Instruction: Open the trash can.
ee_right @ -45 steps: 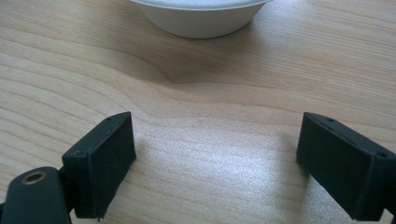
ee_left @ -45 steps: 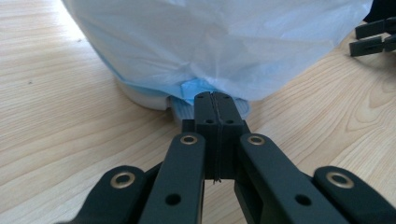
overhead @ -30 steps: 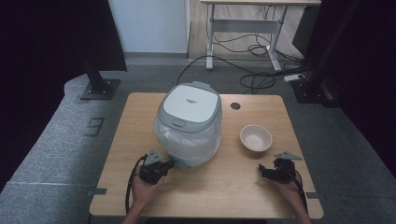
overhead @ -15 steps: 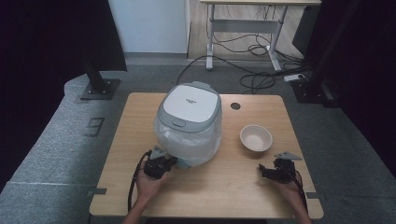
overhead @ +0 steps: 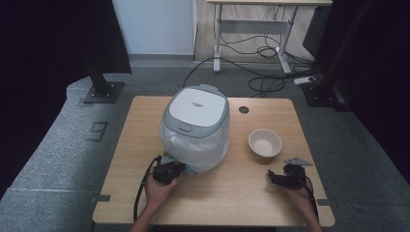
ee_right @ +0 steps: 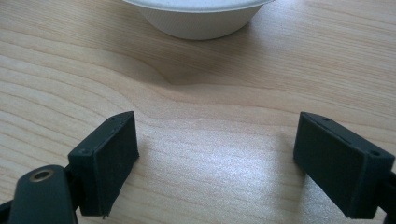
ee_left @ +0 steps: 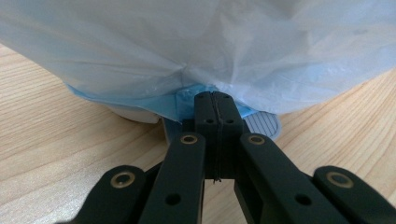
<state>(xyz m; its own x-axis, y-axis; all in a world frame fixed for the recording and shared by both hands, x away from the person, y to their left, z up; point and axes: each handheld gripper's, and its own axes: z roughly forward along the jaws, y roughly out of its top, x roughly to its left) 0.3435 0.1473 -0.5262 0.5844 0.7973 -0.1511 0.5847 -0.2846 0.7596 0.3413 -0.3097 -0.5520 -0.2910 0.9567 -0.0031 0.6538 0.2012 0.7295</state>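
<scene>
High view: table (overhead: 145, 111) holds a rice cooker (overhead: 196, 123) mid-left, wrapped in a plastic bag (overhead: 205, 150). Left gripper (ee_left: 215, 103) is clamped on the bag's lower hem, so likely peeling it off; next a pull toward the near edge, free room there. Bowl (overhead: 265, 142) sits right; right gripper (ee_right: 215, 154) jaws apart, idle.

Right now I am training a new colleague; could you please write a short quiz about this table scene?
1. True or false: the right gripper is open.
2. What has the left gripper pinched? A) the bowl B) the plastic bag around the rice cooker C) a cable
3. Name the surface under everything.

Key: 1 true; 2 B; 3 the wooden table.
</scene>
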